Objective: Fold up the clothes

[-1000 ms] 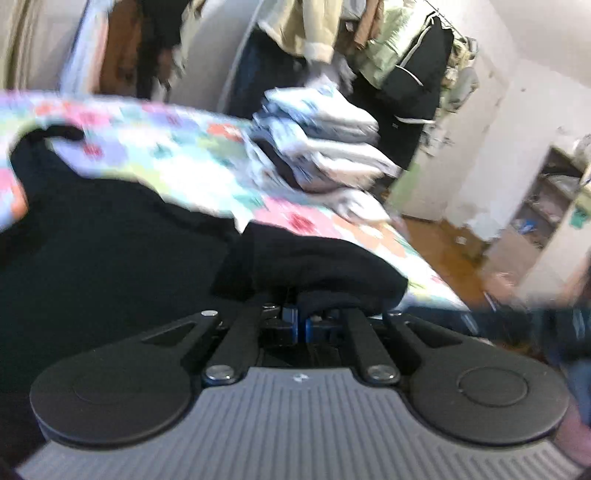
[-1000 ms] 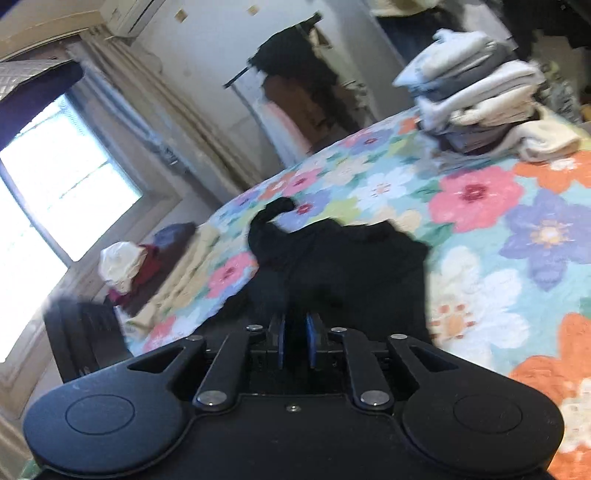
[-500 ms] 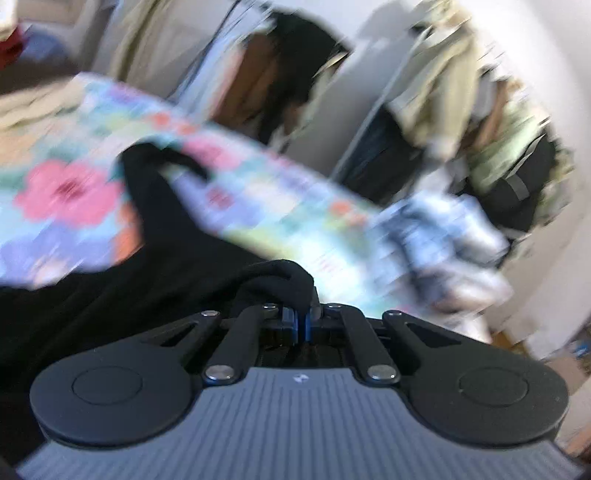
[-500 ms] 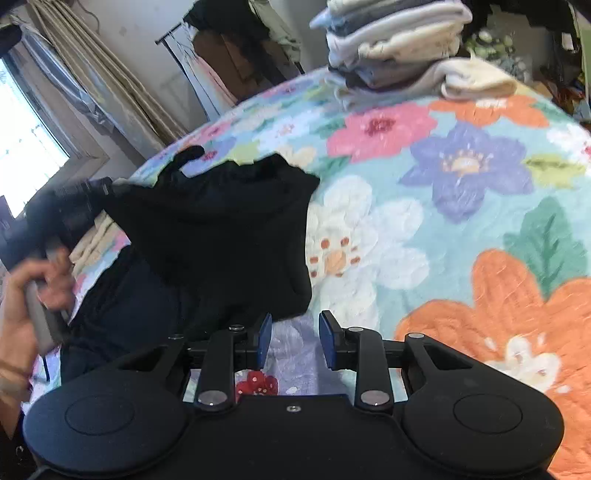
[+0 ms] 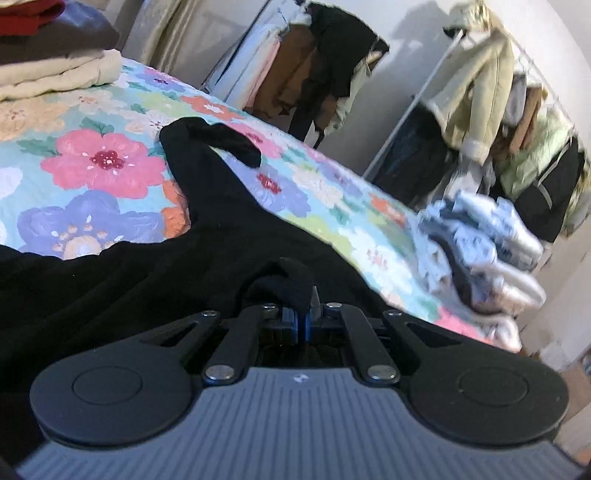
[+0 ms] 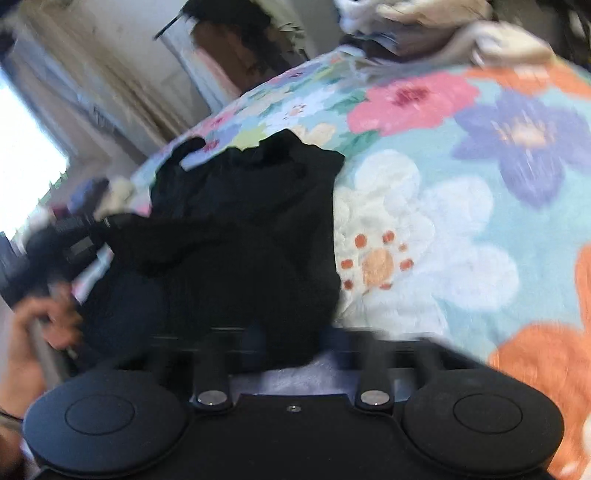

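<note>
A black garment (image 5: 207, 236) lies spread on the floral bedspread (image 5: 92, 162). My left gripper (image 5: 303, 320) is shut on a bunched fold of the black garment and holds it just above the rest of the cloth. In the right wrist view the same garment (image 6: 243, 236) lies folded over itself in the middle of the bed. My right gripper (image 6: 291, 338) is open wide, its jaws either side of the garment's near edge; the view is blurred. The left gripper (image 6: 77, 236) and the hand holding it show at the left, pulling the cloth.
A stack of folded light clothes (image 5: 487, 251) sits at the bed's far right corner, also at the top of the right wrist view (image 6: 424, 26). Folded beige and red items (image 5: 55, 70) lie at the far left. Clothes racks (image 5: 332, 70) stand behind the bed.
My right gripper let go of the black garment and opened wider, now low at its near edge. My left gripper, still shut on the cloth, swung left across the bed.
</note>
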`<move>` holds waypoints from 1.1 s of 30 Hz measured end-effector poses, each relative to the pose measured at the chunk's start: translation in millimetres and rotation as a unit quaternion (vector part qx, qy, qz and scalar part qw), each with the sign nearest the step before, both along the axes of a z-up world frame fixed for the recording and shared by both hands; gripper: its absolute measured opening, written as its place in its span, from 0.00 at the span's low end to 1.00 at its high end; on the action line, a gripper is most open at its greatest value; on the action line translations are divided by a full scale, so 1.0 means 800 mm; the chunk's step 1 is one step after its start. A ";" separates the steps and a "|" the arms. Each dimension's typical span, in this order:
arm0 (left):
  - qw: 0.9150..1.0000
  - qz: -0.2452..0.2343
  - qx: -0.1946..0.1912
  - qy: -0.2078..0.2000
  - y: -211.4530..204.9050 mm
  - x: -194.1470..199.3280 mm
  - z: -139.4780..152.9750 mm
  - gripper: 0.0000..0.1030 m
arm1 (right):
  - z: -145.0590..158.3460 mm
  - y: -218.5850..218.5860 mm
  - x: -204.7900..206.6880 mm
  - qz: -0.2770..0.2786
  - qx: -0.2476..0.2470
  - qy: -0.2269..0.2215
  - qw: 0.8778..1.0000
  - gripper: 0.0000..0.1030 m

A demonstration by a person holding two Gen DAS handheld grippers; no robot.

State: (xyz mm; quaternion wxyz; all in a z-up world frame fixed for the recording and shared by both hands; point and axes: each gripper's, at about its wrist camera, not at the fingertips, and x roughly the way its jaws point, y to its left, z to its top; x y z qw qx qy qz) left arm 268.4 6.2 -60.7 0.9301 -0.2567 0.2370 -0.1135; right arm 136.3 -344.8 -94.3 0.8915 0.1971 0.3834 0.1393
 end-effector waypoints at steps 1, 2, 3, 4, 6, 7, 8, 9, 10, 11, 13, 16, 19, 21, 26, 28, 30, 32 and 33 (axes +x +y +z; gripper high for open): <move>1.000 0.005 -0.005 -0.015 0.002 -0.003 0.006 0.03 | 0.009 -0.002 -0.004 0.000 0.002 -0.012 1.000 0.10; 0.999 0.009 -0.009 -0.040 0.004 -0.008 0.018 0.03 | 0.020 -0.008 -0.011 -0.004 0.006 -0.023 1.000 0.10; 0.997 0.015 -0.012 -0.073 0.006 -0.015 0.033 0.03 | 0.030 -0.016 -0.017 -0.010 0.009 -0.030 0.999 0.09; 0.995 0.020 -0.013 -0.097 0.006 -0.019 0.044 0.03 | 0.041 -0.024 -0.024 -0.015 0.012 -0.038 0.999 0.09; 0.992 0.018 -0.016 -0.123 0.004 -0.014 0.061 0.03 | 0.051 -0.041 -0.030 -0.022 0.022 -0.034 0.999 0.08; 0.993 0.003 -0.022 -0.116 0.002 -0.003 0.061 0.03 | 0.050 -0.047 -0.030 -0.024 0.023 -0.029 0.999 0.08; 0.995 -0.009 -0.017 -0.097 -0.002 0.009 0.054 0.03 | 0.048 -0.049 -0.027 -0.026 0.015 -0.023 0.999 0.08; 0.997 -0.018 -0.006 -0.073 -0.008 0.021 0.044 0.03 | 0.043 -0.047 -0.023 -0.026 -0.001 -0.014 1.000 0.08; 0.999 -0.022 0.006 -0.042 -0.013 0.032 0.029 0.03 | 0.035 -0.044 -0.018 -0.026 -0.013 -0.002 1.000 0.08; 1.000 -0.020 0.014 -0.006 -0.016 0.041 0.010 0.03 | 0.028 -0.042 -0.014 -0.027 -0.020 0.011 0.999 0.08; 0.998 -0.013 0.019 0.057 -0.013 0.055 -0.026 0.03 | 0.013 -0.038 -0.007 -0.021 -0.030 0.032 0.999 0.08; 0.995 0.008 -0.039 0.095 0.012 0.062 -0.053 0.04 | 0.011 -0.026 -0.006 -0.007 -0.070 0.033 0.997 0.08; 0.989 0.029 -0.109 0.090 0.037 0.060 -0.050 0.04 | 0.020 -0.020 -0.003 -0.001 -0.098 0.039 0.994 0.09; 0.992 0.033 -0.094 0.077 0.040 0.056 -0.044 0.04 | 0.032 -0.015 0.000 -0.009 -0.120 0.044 0.992 0.15; 0.990 0.046 -0.110 0.074 0.058 0.055 -0.055 0.04 | 0.089 0.009 0.008 -0.030 -0.189 -0.012 0.982 0.40; 0.985 0.043 -0.146 0.077 0.067 0.058 -0.061 0.04 | 0.103 0.019 0.021 -0.006 -0.169 -0.027 0.985 0.43; 0.983 0.039 -0.161 0.083 0.072 0.061 -0.065 0.04 | 0.108 0.035 0.043 0.019 -0.144 -0.032 0.989 0.43; 0.981 0.040 -0.168 0.094 0.079 0.064 -0.068 0.04 | 0.110 0.053 0.068 0.043 -0.120 -0.033 0.991 0.43; 0.979 0.045 -0.174 0.099 0.084 0.064 -0.071 0.04 | 0.108 0.063 0.081 0.053 -0.110 -0.031 0.992 0.43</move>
